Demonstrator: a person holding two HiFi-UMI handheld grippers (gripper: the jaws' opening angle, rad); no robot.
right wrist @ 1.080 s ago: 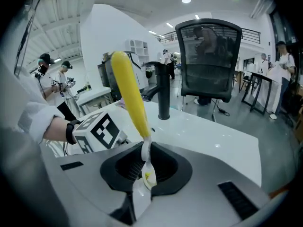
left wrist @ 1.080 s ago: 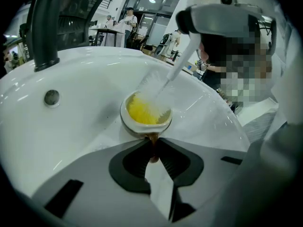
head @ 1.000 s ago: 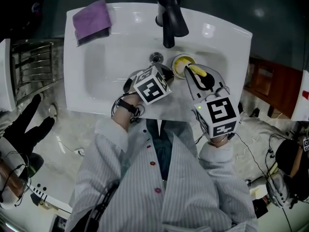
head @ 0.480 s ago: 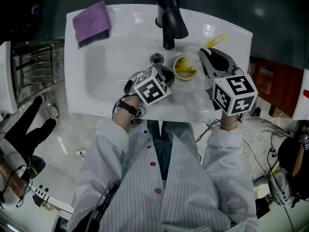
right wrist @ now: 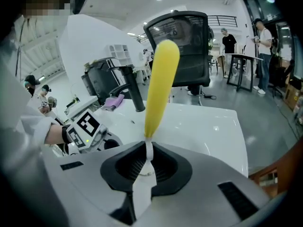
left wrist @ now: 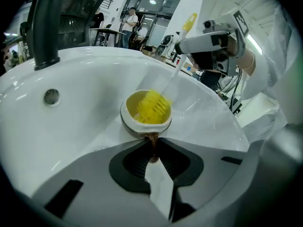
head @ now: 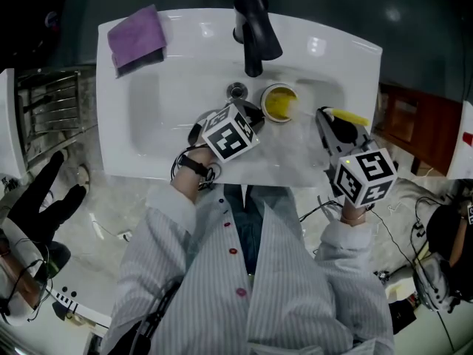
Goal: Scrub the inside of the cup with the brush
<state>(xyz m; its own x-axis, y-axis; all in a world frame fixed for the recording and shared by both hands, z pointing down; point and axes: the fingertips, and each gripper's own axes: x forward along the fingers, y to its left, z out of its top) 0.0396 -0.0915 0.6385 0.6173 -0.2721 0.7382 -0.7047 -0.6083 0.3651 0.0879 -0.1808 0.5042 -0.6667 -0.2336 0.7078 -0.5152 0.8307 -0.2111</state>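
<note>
Left gripper view: left gripper [left wrist: 154, 151] fingers pinch the cup [left wrist: 127, 122] by its handle, just ahead in the sink [left wrist: 85, 126]. Right gripper [right wrist: 149, 155] fingers clamp the brush [left wrist: 154, 105], its stem slanting down into the cup.

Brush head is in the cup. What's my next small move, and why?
Probably sweep the brush round the inner wall of the cup: its bristles sit inside, the right gripper pinches its stem, and the left gripper grips the cup by its handle.

Faucet [head: 256, 28] just behind cup [head: 278, 102]; free sink [head: 148, 102] room leftward
</note>
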